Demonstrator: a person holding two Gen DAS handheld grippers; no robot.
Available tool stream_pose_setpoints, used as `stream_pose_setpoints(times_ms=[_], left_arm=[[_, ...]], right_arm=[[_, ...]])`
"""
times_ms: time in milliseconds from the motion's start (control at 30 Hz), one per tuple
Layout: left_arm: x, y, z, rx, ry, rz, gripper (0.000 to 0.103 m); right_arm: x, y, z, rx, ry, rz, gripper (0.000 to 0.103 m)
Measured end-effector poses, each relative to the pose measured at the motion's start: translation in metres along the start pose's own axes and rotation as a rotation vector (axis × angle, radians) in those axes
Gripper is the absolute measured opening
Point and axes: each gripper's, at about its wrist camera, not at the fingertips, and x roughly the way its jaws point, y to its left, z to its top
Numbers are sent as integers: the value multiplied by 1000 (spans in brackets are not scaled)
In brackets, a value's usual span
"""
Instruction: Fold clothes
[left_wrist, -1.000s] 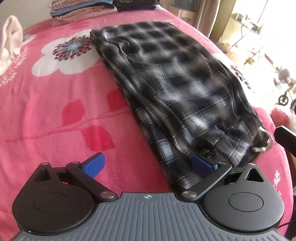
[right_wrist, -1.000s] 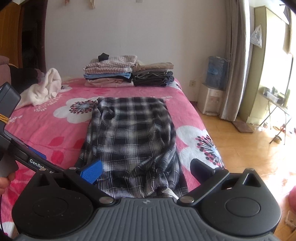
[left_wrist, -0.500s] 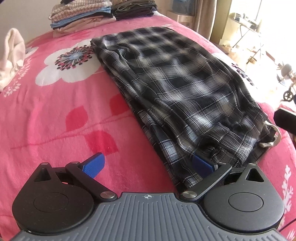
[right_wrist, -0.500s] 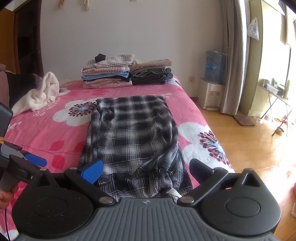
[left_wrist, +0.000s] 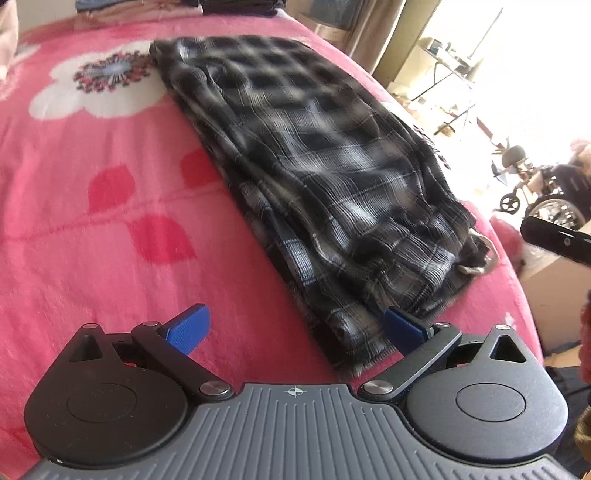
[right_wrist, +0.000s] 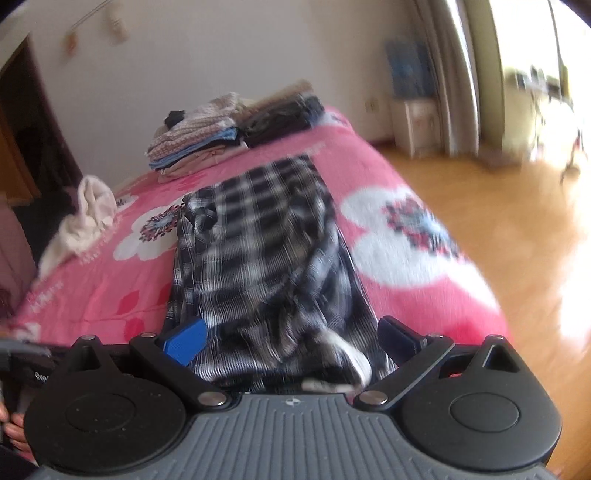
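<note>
A black-and-white plaid garment (left_wrist: 317, 162) lies folded lengthwise on the pink flowered bedspread (left_wrist: 92, 221). My left gripper (left_wrist: 295, 328) is open at the garment's near left corner, with its right fingertip (left_wrist: 402, 330) at the hem. In the right wrist view the same garment (right_wrist: 258, 251) runs away from me. My right gripper (right_wrist: 291, 338) is open and straddles its near end, where a white drawstring (right_wrist: 354, 360) shows. Part of the right gripper's body (left_wrist: 557, 242) shows at the right edge of the left wrist view.
Two stacks of folded clothes (right_wrist: 229, 129) sit at the far end of the bed. A cream towel (right_wrist: 83, 218) lies at the left side. Beyond the bed's right edge is wooden floor (right_wrist: 517, 229). A hand (right_wrist: 13, 432) holds the left gripper's handle.
The right gripper has dropped and tilted toward the garment's near end, so the view now looks down on it. The left gripper has moved closer to the near corner. Both stay open.
</note>
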Motion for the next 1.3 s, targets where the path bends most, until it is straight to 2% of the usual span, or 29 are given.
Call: stream_pose_setpoints(times_ms=[133, 267, 433, 500, 600, 667, 733, 933, 1133, 1233, 1267, 1300], left_arm=[[-1, 5, 5, -31, -17, -97, 99], [6, 8, 13, -96, 4, -203, 99], [25, 12, 19, -185, 57, -233, 93], [32, 17, 19, -223, 88, -251, 75], [41, 22, 14, -275, 131, -280, 67], [44, 23, 13, -271, 133, -266, 61], [46, 25, 15, -279, 129, -258, 60], [54, 38, 19, -371, 142, -318, 63], [52, 35, 9, -352, 174, -369, 61], [53, 32, 11, -358, 170, -388, 60], [55, 32, 13, -383, 166, -404, 59], [57, 34, 15, -413, 162, -427, 59]], right_arm=[[5, -44, 4, 199, 57, 104, 101], [22, -77, 12, 371, 111, 210, 101], [49, -100, 26, 492, 159, 256, 101], [61, -104, 28, 508, 201, 247, 101], [76, -110, 26, 551, 248, 258, 101], [84, -111, 24, 575, 270, 264, 102], [90, -112, 25, 589, 275, 268, 102], [105, -116, 31, 633, 278, 298, 102], [99, -104, 24, 592, 351, 329, 98], [97, -101, 20, 596, 388, 346, 89], [99, -101, 23, 601, 393, 342, 81], [101, -101, 25, 606, 398, 337, 78]])
